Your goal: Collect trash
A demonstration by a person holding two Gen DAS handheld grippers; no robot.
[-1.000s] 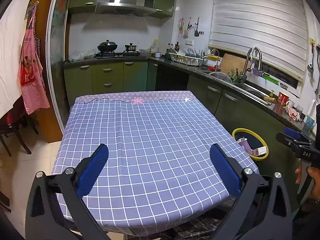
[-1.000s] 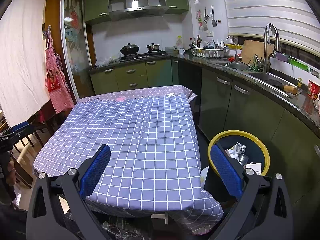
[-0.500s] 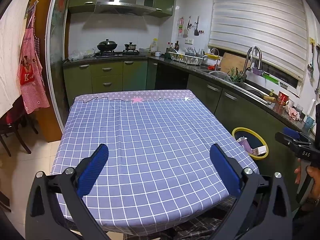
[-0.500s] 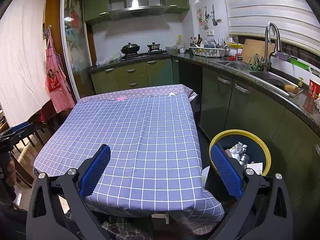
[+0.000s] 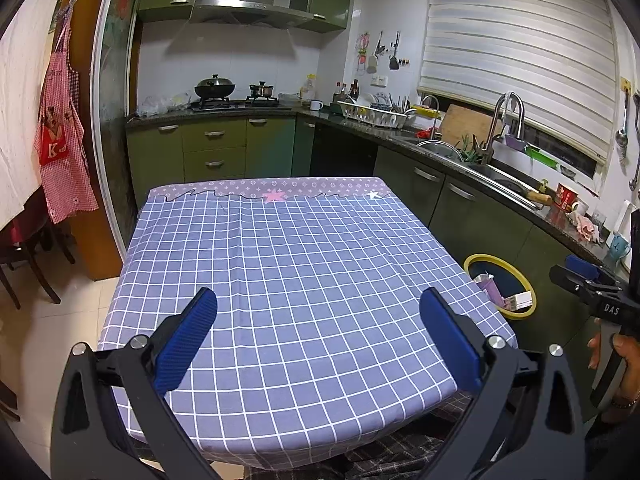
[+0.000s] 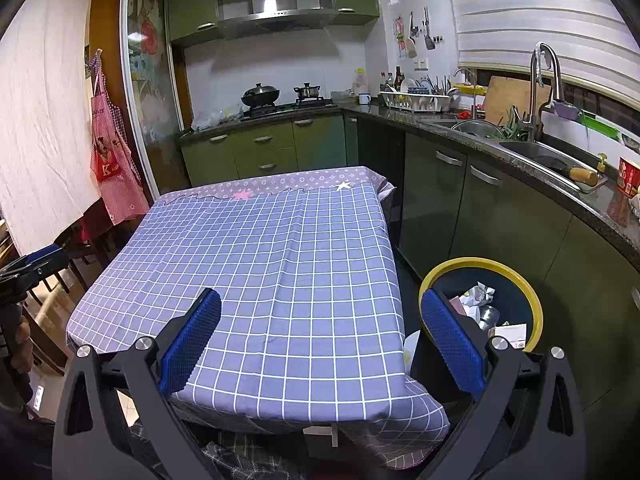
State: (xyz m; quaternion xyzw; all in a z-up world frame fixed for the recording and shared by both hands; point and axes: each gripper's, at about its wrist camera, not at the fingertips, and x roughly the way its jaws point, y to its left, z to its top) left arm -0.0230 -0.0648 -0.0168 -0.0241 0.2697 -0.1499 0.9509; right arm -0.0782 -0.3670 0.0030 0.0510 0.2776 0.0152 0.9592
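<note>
The left tongs (image 5: 318, 336) are seen spread wide in the lower part of the left wrist view, nothing held between the blue pads (image 5: 186, 340), which hang above the near edge of the surface (image 5: 280, 264). The right tongs (image 6: 320, 336) are likewise spread wide and empty; one pad is set over the checked cloth in the lower middle, the other over the yellow-rimmed trash bin (image 6: 532, 304) at the lower right.

The surface is covered by a purple grid cloth, and its top is shown bare from the near edge to the far band with the pink star (image 5: 274, 197). Its right edge is bordered by a narrow aisle, closed on the far side by green cabinets (image 6: 480, 204) under a dark counter with a sink (image 6: 548, 160). The bin is placed on the floor just beside the near right corner of the surface, and crumpled paper and packaging (image 6: 480, 300) are seen inside it. At the left of the frame, open tiled floor (image 5: 48, 332) and chairs are shown.
</note>
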